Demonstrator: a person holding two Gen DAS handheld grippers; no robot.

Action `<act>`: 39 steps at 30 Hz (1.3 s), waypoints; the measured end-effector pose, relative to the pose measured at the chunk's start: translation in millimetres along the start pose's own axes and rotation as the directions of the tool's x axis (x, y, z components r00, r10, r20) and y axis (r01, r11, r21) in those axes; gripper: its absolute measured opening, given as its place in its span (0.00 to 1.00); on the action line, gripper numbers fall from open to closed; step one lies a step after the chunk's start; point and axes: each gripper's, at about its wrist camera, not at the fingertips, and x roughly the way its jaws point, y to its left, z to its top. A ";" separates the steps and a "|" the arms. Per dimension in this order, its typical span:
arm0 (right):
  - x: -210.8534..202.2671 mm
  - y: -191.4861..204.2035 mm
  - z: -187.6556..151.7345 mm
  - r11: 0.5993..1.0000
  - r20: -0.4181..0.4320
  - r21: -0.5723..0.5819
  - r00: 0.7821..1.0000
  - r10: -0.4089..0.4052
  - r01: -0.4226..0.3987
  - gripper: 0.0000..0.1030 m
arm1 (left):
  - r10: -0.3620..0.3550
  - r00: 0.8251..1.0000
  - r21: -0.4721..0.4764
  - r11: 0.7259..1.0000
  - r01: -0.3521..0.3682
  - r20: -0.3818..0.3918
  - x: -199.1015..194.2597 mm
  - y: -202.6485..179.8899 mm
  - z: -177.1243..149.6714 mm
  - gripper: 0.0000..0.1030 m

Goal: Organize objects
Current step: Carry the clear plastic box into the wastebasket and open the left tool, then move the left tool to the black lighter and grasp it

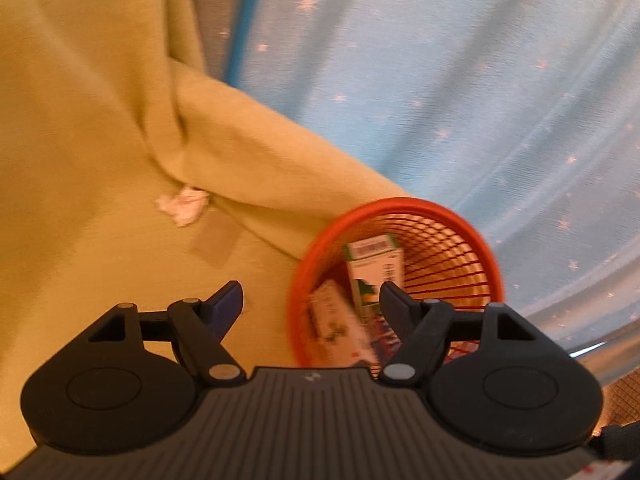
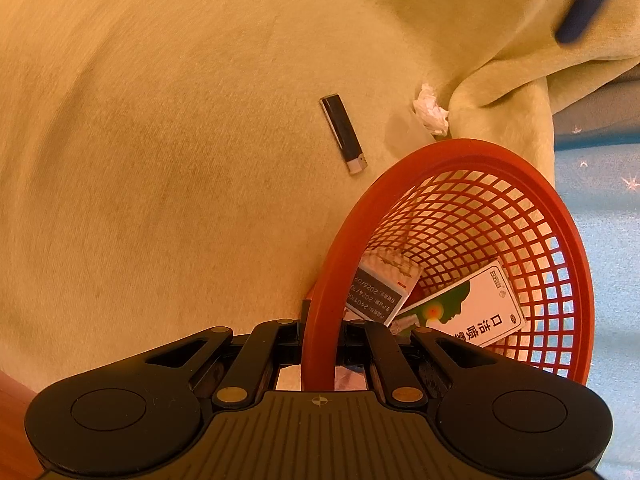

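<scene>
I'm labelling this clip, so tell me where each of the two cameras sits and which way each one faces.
Left wrist: on the left gripper, looking forward and down past its open fingers at the red basket, yellow cloth and starry blue fabric.
Right wrist: on the right gripper, looking along fingers shut on the basket's rim, over the cloth to a black lighter.
Shared: basket, the boxes in it, cloth, crumpled tissue. The dark blur top right in the right view may be the left gripper.

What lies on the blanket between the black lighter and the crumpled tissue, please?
Nothing: in the right wrist view, only bare yellow blanket separates the lighter from the tissue.
</scene>
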 end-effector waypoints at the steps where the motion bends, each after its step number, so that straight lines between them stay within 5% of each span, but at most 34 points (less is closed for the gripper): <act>1: 0.0 0.0 0.2 1.000 0.000 0.000 1.000 0.000 0.000 0.01 | 0.009 1.000 -0.006 1.000 -0.009 0.002 -1.5 5.3 -0.7 0.69; 22: 2.6 1.2 0.6 1.000 -0.003 -0.011 1.000 -0.001 0.001 0.01 | 0.151 0.987 0.062 0.987 -0.148 -0.060 9.0 73.7 -21.1 0.69; 39: 1.5 1.7 0.4 1.000 -0.010 -0.027 1.000 0.000 0.000 0.01 | 0.151 0.985 0.176 0.975 -0.134 -0.089 41.6 87.2 -37.3 0.67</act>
